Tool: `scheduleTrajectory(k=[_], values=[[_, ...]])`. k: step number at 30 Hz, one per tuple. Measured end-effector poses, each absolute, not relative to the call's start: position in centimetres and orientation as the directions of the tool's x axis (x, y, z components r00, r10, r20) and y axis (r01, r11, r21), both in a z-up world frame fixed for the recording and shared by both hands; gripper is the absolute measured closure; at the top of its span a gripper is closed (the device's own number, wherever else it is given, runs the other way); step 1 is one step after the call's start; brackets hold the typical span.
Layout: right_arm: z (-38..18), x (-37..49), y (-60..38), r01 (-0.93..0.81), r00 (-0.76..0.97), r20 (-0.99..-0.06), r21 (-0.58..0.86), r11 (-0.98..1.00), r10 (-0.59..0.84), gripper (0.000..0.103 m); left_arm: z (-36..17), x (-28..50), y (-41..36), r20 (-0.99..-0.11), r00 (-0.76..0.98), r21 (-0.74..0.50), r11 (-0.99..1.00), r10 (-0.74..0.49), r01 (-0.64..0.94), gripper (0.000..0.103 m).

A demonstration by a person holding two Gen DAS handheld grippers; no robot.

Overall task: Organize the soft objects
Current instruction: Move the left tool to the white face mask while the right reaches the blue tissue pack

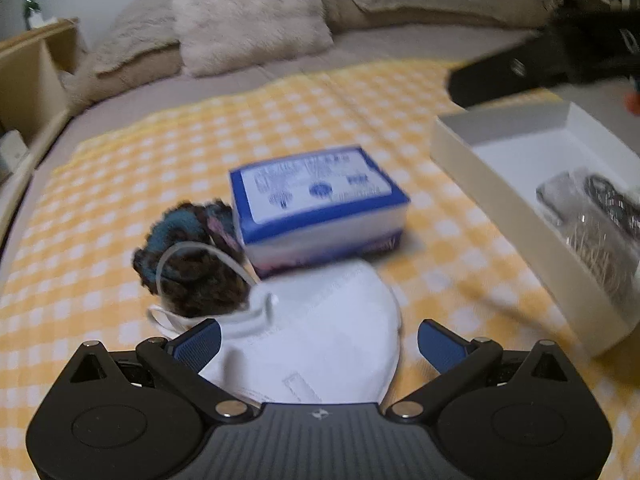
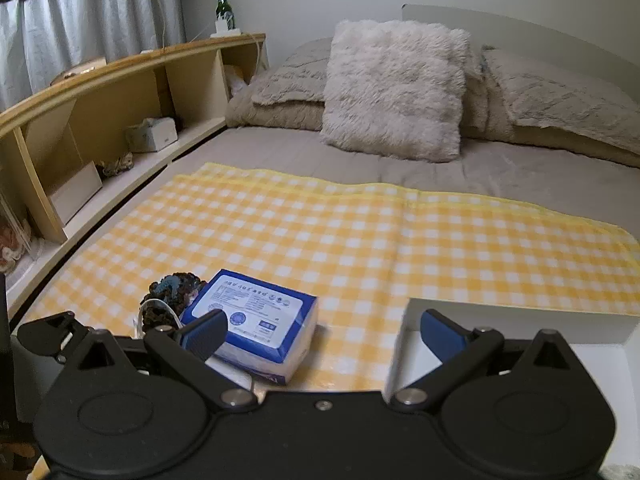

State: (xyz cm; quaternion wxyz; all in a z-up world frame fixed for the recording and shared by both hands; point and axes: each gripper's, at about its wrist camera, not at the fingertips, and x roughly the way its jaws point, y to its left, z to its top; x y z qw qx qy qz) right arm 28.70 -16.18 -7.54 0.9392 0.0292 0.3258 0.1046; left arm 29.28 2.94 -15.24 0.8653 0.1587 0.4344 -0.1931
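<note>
Bed (image 2: 400, 160): the whole work surface; its soft top gives under anything you press on, so pinch rather than push.
Checked cloth (image 2: 360, 240): spread flat across the bed, it marks your working area and carries every loose item.
Pillows (image 2: 396, 88): stacked against the headboard, well apart from the work.
White box (image 1: 492, 168): open-topped, at the right of the cloth; in the left wrist view one clear-wrapped bundle (image 1: 592, 224) already lies inside, so this looks like where the soft things go.
Tissue pack (image 1: 320, 200): blue and white, flat on the cloth between the scrunchie and the box, its near edge touching the mask.
Face mask (image 1: 320, 340): white, folded, flat on the cloth right in front of your left claw; one ear loop lies over the scrunchie, so it may drag that along.
Scrunchie (image 1: 192, 256): dark and fuzzy, just beside the tissue pack's left end.
Left claw (image 1: 318, 344): spread wide and holding nothing, straddling the mask, seemingly lined up to pinch it.
Right claw (image 2: 324, 334): also wide and holding nothing, hovering by the box's near corner.
</note>
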Motion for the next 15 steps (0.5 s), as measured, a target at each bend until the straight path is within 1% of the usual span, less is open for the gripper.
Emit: scheduleTrajectory(k=[1, 2, 3, 7, 9, 11, 12, 13, 15], values=[[-7.8, 29.1, -15.9, -0.183, 0.762, -0.610, 0.120, 0.976, 0.218, 0.000, -15.6, 29.4, 3.1, -0.819, 0.540, 0.107, 0.873, -0.194, 0.476, 0.002], [-8.1, 29.5, -15.6, -0.189, 0.758, -0.614, 0.115, 0.975, 0.220, 0.000, -15.9, 29.5, 3.2, -0.823, 0.535, 0.109, 0.871, -0.191, 0.479, 0.007], [-8.4, 29.9, -15.3, -0.195, 0.756, -0.617, 0.109, 0.975, 0.220, 0.000, -16.2, 29.7, 3.3, -0.828, 0.528, 0.108, 0.869, -0.191, 0.483, 0.014], [-9.3, 31.3, -14.3, -0.226, 0.747, -0.623, 0.093, 0.970, 0.233, 0.000, -16.9, 30.1, 4.0, -0.838, 0.510, 0.088, 0.873, -0.196, 0.480, 0.029], [-9.8, 32.1, -13.9, -0.250, 0.740, -0.626, 0.084, 0.965, 0.246, 0.000, -16.9, 30.1, 4.3, -0.833, 0.516, 0.086, 0.873, -0.202, 0.480, 0.045], [-10.2, 33.1, -13.5, -0.270, 0.730, -0.631, 0.086, 0.959, 0.263, 0.000, -16.7, 30.3, 4.6, -0.829, 0.515, 0.066, 0.876, -0.219, 0.478, 0.053], [-10.4, 33.5, -13.4, -0.277, 0.726, -0.632, 0.093, 0.956, 0.272, 0.000, -16.5, 30.3, 4.7, -0.828, 0.508, 0.048, 0.874, -0.236, 0.484, 0.060], [-10.6, 34.0, -13.3, -0.280, 0.722, -0.633, 0.101, 0.954, 0.279, 0.000, -16.4, 30.3, 4.9, -0.828, 0.501, 0.033, 0.870, -0.252, 0.492, 0.063], [-11.0, 35.1, -13.1, -0.282, 0.710, -0.639, 0.127, 0.951, 0.296, 0.000, -16.2, 30.2, 4.8, -0.831, 0.486, 0.021, 0.859, -0.269, 0.512, 0.075]])
